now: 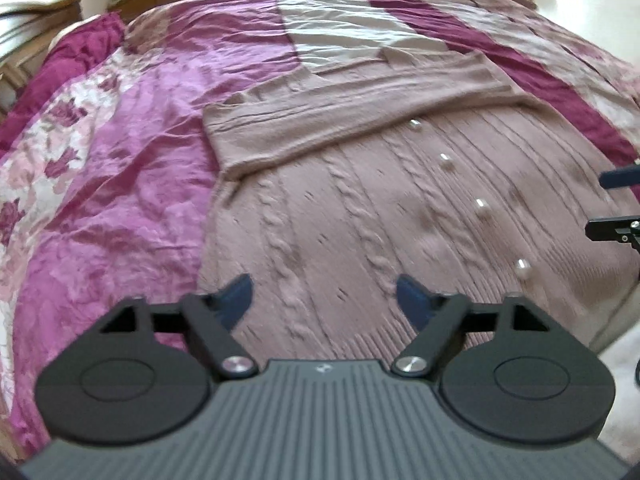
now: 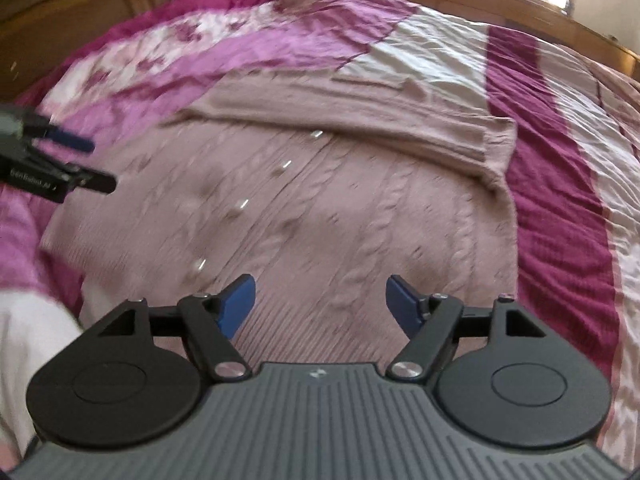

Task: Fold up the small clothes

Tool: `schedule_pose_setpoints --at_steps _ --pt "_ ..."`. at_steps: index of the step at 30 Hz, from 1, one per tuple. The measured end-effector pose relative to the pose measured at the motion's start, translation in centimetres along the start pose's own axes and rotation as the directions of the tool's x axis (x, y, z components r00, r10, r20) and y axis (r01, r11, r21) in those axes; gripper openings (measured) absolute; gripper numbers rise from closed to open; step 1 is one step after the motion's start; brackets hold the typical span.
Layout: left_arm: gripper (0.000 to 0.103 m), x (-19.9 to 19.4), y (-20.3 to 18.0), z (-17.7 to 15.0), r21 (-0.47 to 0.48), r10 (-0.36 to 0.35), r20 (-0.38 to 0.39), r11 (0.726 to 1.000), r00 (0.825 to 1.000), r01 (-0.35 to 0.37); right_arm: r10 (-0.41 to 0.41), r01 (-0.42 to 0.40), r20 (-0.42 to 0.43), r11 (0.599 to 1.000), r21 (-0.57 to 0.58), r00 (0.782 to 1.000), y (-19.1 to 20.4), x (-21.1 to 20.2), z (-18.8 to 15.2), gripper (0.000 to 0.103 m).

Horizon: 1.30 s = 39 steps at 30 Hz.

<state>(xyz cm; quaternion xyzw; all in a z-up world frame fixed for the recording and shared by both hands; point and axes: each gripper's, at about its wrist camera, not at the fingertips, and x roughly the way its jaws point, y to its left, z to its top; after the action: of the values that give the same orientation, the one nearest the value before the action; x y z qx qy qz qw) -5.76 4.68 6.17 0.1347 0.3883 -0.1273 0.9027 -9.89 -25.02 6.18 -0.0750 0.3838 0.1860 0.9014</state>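
Observation:
A dusty-pink cable-knit cardigan (image 1: 360,208) with pearl buttons (image 1: 523,268) lies flat on the bed, its hem toward me. Both sleeves are folded across the chest: one cuff (image 1: 232,136) ends at the left in the left wrist view, the other cuff (image 2: 492,144) at the right in the right wrist view. My left gripper (image 1: 324,296) is open and empty over the cardigan's left lower part. My right gripper (image 2: 320,300) is open and empty over the cardigan (image 2: 320,208) near its hem. Each gripper shows at the edge of the other's view: the right (image 1: 616,204), the left (image 2: 96,164).
The bedspread (image 1: 120,184) is pink and magenta with floral patches and cream stripes (image 2: 440,64). A wooden headboard (image 2: 480,4) runs behind the bed. The bed's near edge drops off at the lower right of the left wrist view (image 1: 624,336).

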Motion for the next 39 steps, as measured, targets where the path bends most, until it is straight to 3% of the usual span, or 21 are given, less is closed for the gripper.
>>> schedule_pose_setpoints --at_steps 11,20,23,29,39 --pt "0.083 -1.2 -4.0 -2.8 0.181 -0.096 -0.024 0.979 0.995 0.099 -0.036 0.001 -0.114 0.956 -0.293 0.993 5.0 0.2 -3.5 0.08" --pt "0.083 -0.3 -6.5 -4.5 0.306 -0.151 -0.113 0.935 0.982 0.179 -0.072 0.028 -0.145 0.959 -0.282 0.987 4.8 1.8 -3.7 0.082" --pt "0.083 0.6 -6.6 -4.7 0.302 -0.113 -0.138 0.941 0.984 0.151 -0.098 0.064 -0.114 0.961 -0.268 0.989 4.6 1.7 -3.6 0.082" --pt "0.083 1.5 -5.8 -4.2 0.272 -0.019 -0.114 0.961 0.993 0.05 -0.145 0.132 -0.064 0.974 -0.184 0.987 3.1 1.7 -2.8 0.082" --pt "0.084 1.8 -5.7 -3.5 0.274 -0.016 -0.065 0.961 0.998 0.033 -0.197 0.196 -0.002 0.976 -0.094 0.98 2.3 2.0 -2.1 0.082"
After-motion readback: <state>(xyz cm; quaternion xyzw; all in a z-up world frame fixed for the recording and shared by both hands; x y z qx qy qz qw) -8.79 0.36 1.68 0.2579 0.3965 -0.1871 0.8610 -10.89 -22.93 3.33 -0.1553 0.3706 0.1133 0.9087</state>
